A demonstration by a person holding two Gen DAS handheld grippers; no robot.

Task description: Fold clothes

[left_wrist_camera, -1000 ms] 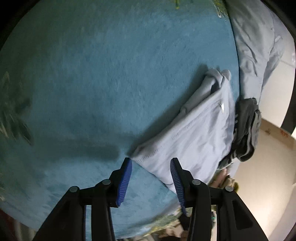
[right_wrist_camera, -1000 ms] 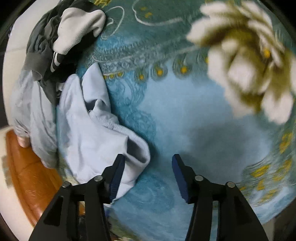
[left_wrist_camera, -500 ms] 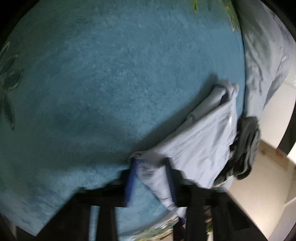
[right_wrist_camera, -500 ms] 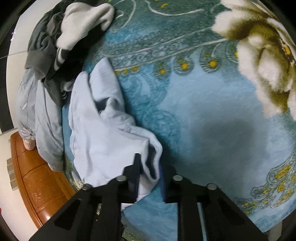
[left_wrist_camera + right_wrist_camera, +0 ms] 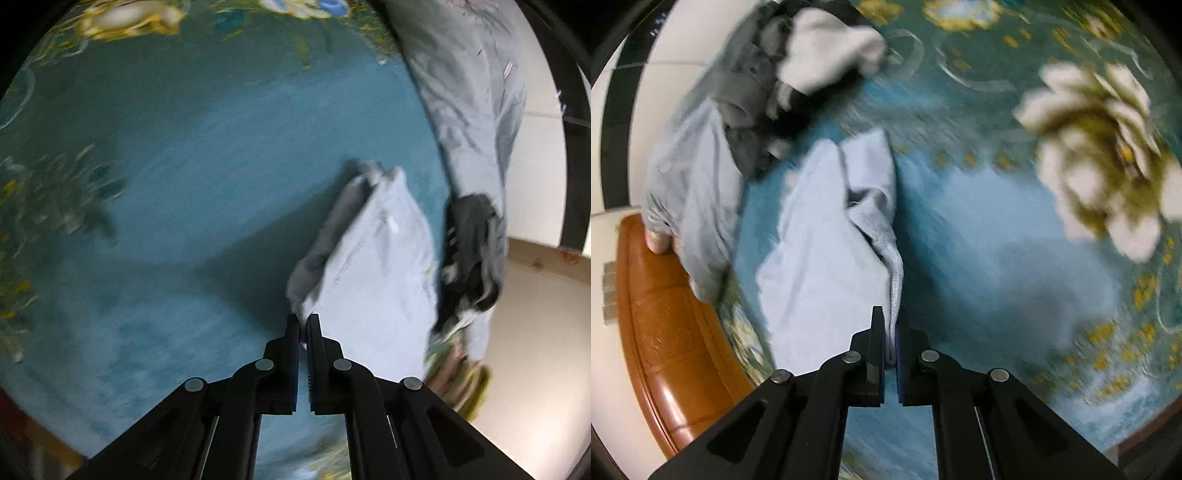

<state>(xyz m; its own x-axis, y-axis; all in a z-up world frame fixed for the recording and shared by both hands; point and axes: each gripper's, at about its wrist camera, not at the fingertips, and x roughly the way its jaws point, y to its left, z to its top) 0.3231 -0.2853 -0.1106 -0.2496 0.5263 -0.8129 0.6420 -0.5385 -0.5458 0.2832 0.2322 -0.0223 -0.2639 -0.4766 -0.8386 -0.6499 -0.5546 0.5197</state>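
The pale blue garment (image 5: 380,266) lay bunched on the teal carpet (image 5: 207,177), directly ahead of both tools. In the left wrist view its near corner rose from the carpet into my left gripper (image 5: 303,322). The two blue-padded fingers (image 5: 294,354) were pressed together with only the fabric between them, so that tool was clamped on the corner. From there the cloth ran away and to the right, one edge folded under and in shadow.

In the right wrist view the ribbed hem of the same garment (image 5: 827,251) ran straight down into my right gripper (image 5: 891,332). Its fingers were likewise closed tight on the hem. The rest of the cloth spread up and to the left from that grasp, with a fold open in the middle.

Both tools pointed forward and down at the carpet, each with the pinched edge lifted at its tips. Both views were motion-blurred.

Beyond the garment lay a grey-blue garment (image 5: 694,192), touching a dark grey piece (image 5: 746,85) with a white cloth (image 5: 831,48) on top. In the left view the dark piece (image 5: 469,251) sat just beside the pale blue garment's far edge. A brown wooden edge (image 5: 665,332) bordered the carpet at lower left. A large cream flower pattern (image 5: 1108,147) marked the carpet at right.
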